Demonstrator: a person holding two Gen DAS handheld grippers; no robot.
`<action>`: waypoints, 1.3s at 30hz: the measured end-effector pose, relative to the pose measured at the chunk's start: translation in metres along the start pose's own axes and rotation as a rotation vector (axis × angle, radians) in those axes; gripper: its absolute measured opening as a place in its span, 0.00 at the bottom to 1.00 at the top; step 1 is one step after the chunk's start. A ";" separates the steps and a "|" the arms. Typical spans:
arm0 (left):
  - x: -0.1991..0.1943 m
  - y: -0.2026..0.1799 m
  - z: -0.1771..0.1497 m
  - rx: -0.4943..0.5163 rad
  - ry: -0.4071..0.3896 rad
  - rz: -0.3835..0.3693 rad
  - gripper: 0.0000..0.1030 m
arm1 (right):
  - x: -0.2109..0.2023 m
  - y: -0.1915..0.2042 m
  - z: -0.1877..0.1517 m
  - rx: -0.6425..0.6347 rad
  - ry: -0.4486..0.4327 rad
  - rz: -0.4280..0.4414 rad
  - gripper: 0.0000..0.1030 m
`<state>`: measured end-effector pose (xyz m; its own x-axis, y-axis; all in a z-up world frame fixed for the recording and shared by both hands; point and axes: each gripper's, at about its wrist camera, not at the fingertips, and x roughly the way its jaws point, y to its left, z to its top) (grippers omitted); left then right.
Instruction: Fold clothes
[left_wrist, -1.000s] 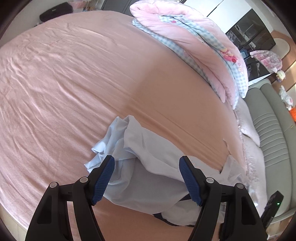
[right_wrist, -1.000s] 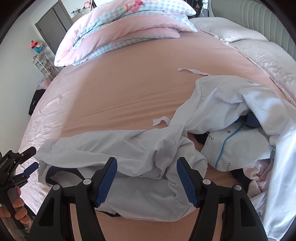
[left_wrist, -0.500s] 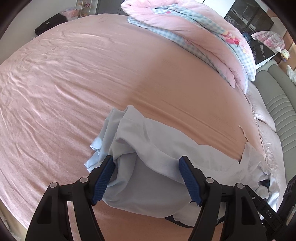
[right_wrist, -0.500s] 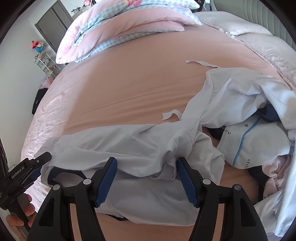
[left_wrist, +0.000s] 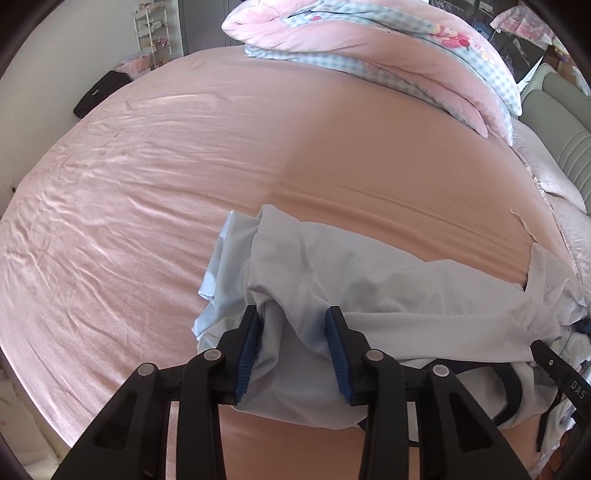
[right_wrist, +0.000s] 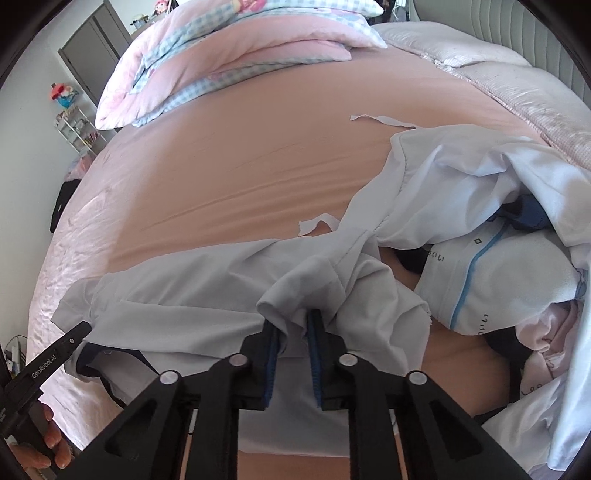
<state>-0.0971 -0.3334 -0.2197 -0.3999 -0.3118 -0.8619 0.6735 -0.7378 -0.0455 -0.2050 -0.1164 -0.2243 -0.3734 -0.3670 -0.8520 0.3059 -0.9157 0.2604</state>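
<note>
Two grippers: left gripper, right gripper. One pale garment across the one bed. One heap of more clothes, count unclear. One quilt. One hand. One shelf rack.

A wide bed in a pink sheet carries a folded pink and blue-check quilt at its far side, pale pillows against a grey padded headboard, while beyond its far edge stand a wire shelf rack, a grey wardrobe and a black bag.
</note>
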 end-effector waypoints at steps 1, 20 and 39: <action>-0.002 0.001 0.000 -0.004 -0.009 0.006 0.22 | -0.002 -0.002 -0.001 -0.002 -0.006 0.000 0.09; -0.017 0.017 -0.007 0.013 0.019 0.080 0.11 | -0.027 -0.011 -0.010 -0.053 -0.049 -0.056 0.06; -0.023 0.042 0.009 -0.132 0.097 -0.012 0.12 | -0.033 -0.016 -0.017 -0.037 -0.024 -0.059 0.06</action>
<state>-0.0653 -0.3625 -0.1976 -0.3503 -0.2397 -0.9055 0.7474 -0.6542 -0.1160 -0.1824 -0.0866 -0.2077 -0.4125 -0.3172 -0.8540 0.3147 -0.9293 0.1932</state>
